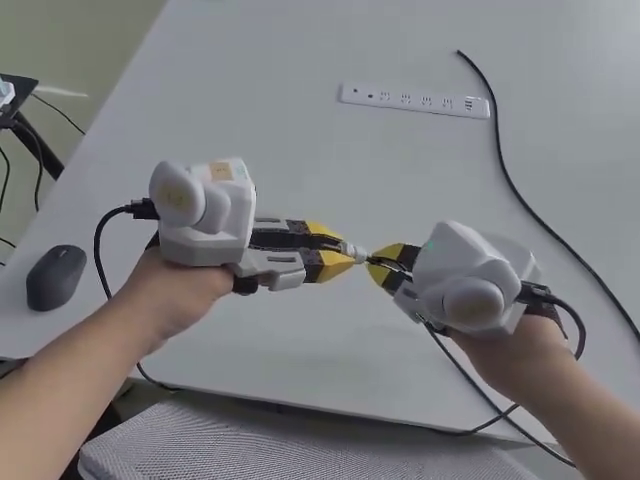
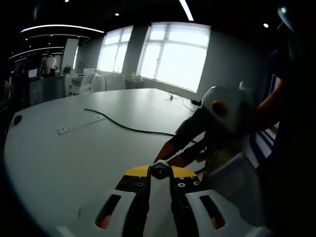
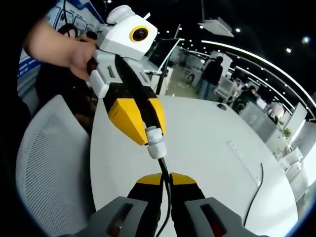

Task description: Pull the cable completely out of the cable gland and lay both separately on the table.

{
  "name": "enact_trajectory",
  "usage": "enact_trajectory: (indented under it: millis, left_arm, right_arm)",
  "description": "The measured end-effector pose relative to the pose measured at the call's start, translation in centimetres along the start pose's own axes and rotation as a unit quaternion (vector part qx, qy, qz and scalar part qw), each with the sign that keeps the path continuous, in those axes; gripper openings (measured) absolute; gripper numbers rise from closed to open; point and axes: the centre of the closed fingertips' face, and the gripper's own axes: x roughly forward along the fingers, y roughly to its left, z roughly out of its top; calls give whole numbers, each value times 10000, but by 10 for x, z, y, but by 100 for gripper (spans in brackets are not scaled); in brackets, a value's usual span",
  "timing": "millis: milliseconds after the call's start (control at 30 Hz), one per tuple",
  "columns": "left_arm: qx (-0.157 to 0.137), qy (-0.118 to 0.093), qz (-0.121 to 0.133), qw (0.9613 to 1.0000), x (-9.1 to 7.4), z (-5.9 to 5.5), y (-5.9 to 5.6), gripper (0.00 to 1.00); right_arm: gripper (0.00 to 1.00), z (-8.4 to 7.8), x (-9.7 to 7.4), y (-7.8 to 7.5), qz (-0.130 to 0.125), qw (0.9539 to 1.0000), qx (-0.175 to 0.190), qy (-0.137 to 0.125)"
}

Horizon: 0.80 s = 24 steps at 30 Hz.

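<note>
Your left gripper is clamped on the white cable gland, its yellow jaws closed around the gland's body; take that gland as your mark for everything else. Just below it in the right gripper view, the black cable leaves the gland's narrow end and runs straight into your right gripper, whose jaws are pinched shut on it. Only a short run of cable shows between the two, so the grippers are nearly tip to tip.

Both are held in the air above the near edge of the table; the power strip and a loose black cord lie well beyond the gland, and a mouse sits far off on your left gripper's side.

I judge you are at the pull itself; the cable is not yet out. Next, keep the left clamp firm and draw the right gripper away in line with the gland's axis; a sideways tug may bind the cable in the seal. Once it is out, set the gland and cable down well apart.
</note>
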Motion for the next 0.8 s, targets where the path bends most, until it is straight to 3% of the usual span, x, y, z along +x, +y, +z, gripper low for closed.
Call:
enact_trajectory:
  millis: [500,800]
  left_arm:
    - [-69,-88,60,9999,-5,1,1,15]
    - [-89,-34,96,9999,-6,-4,0,15]
  right_arm:
    - [0,-46,-4,-9,-123,9981,422,429]
    - [0,-49,-7,-13,-177,9976,510,430]
